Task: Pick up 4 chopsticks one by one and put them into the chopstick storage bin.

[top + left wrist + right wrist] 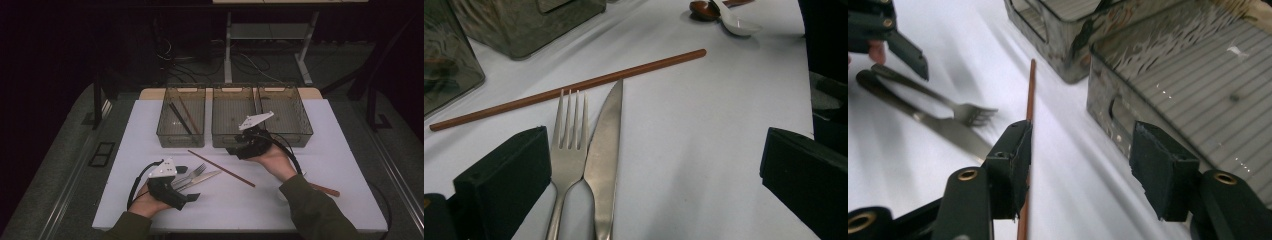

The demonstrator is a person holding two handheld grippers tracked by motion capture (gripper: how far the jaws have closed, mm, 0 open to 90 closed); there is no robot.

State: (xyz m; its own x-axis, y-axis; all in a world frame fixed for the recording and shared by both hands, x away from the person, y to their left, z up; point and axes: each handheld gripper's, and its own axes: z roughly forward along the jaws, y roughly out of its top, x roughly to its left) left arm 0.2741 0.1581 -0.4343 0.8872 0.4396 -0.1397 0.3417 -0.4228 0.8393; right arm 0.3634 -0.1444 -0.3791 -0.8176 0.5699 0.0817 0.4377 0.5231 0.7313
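The spread left gripper (pixel 654 170) frames fork (pixel 568 145) and knife (pixel 604 145), both pointing toward the chopstick (pixel 569 89).

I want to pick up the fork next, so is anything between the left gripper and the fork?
Nothing visible: the left gripper stands open around the fork and knife, which lie side by side.

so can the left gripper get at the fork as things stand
Probably yes: the left gripper is open, and the fork lies flat between its jaws, though the knife touches it alongside.
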